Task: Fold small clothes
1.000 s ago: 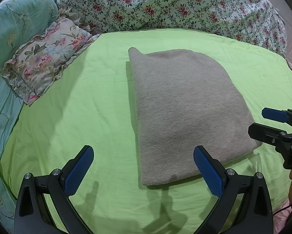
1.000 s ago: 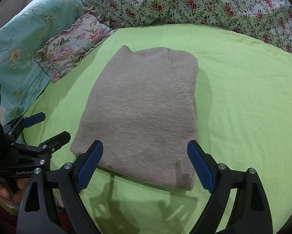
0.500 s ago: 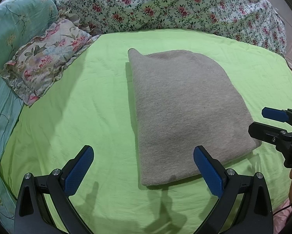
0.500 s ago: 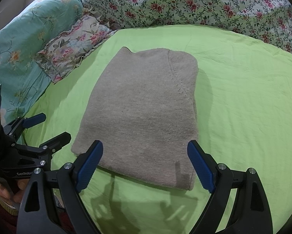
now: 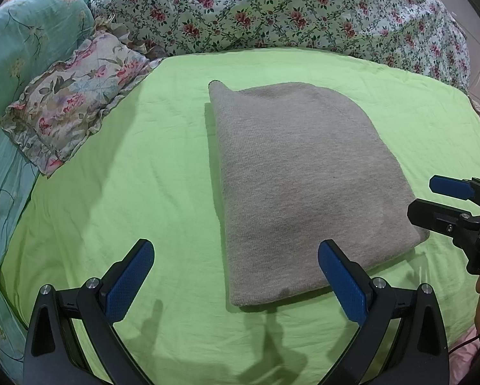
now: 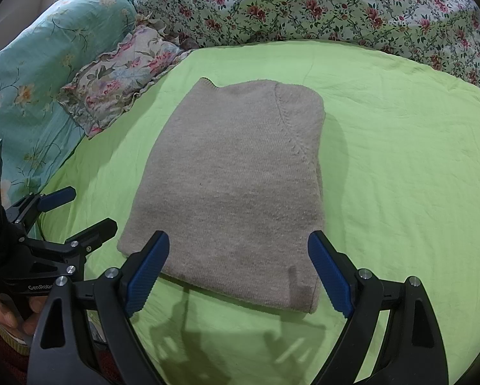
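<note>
**Both tongs spread above a folded grey sweater**

The left gripper [image 5: 235, 264] hangs over the near part of the bed with its two blue-padded fingers [image 5: 129, 280] spread wide and nothing between them. Its right finger stands in front of the near edge of the sweater [image 5: 304, 186], while its left finger is over bare sheet; whether either touches the cloth cannot be told, but neither pinches it.

The right gripper [image 6: 240, 268] is likewise spread wide and empty. Seen from its own camera, its two blue pads frame the near edge of the sweater [image 6: 240, 186], one at each near corner. From the left wrist view it shows at the right edge [image 5: 432, 197], beside the sweater's right near corner, jaws apart. From the right wrist view the left gripper shows at the lower left [image 6: 79, 211], just beside the sweater's left near corner, and a hand [image 6: 12, 317] grips its handle.

The sweater is grey knit, folded into a flat, roughly rectangular stack. It lies in the middle of the green sheet [image 5: 127, 176], long side running away from the grippers, with a diagonal sleeve seam visible near its far right corner.

Beyond the sheet, a frilled floral pillow [image 5: 73, 102] lies at the far left. A teal floral cover [image 5: 21, 38] is left of it, and a white quilt with red flowers [image 5: 288, 9] runs along the far side.
</note>
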Demonstrator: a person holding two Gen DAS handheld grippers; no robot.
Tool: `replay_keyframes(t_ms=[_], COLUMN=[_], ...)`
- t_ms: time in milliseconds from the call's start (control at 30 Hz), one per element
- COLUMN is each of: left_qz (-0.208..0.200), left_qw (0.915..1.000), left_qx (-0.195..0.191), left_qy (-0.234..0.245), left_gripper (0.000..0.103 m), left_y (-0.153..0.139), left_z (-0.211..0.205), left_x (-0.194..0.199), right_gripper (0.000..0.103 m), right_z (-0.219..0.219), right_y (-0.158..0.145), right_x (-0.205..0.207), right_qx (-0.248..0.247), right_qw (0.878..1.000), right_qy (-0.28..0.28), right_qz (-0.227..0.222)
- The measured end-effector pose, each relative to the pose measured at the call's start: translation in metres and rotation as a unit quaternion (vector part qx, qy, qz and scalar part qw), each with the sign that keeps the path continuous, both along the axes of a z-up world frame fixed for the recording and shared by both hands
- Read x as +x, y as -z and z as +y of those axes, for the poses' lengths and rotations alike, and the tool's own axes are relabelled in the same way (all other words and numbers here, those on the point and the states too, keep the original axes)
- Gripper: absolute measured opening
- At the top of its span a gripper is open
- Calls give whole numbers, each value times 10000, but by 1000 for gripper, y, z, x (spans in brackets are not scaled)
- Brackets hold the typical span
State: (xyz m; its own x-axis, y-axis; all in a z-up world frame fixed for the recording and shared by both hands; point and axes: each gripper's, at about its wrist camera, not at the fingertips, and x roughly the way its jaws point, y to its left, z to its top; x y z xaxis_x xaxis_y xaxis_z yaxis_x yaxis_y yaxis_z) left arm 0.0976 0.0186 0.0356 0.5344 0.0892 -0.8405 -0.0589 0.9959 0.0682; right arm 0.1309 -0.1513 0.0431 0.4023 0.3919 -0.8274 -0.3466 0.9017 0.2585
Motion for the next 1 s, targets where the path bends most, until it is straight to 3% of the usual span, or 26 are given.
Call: replay_keyframes(t_ms=[1000], left_qz=[-122], left_qw=[9999], left_qx=[-53], left_qy=[-65], left_gripper=[102], left_y=[-4], left_z=[10], left_x=[12], right_gripper=[88], right_z=[-3], right_y=[0], right_x=[11], right_qx=[124], right_qw=[9999], right_qy=[76], right_qz=[7])
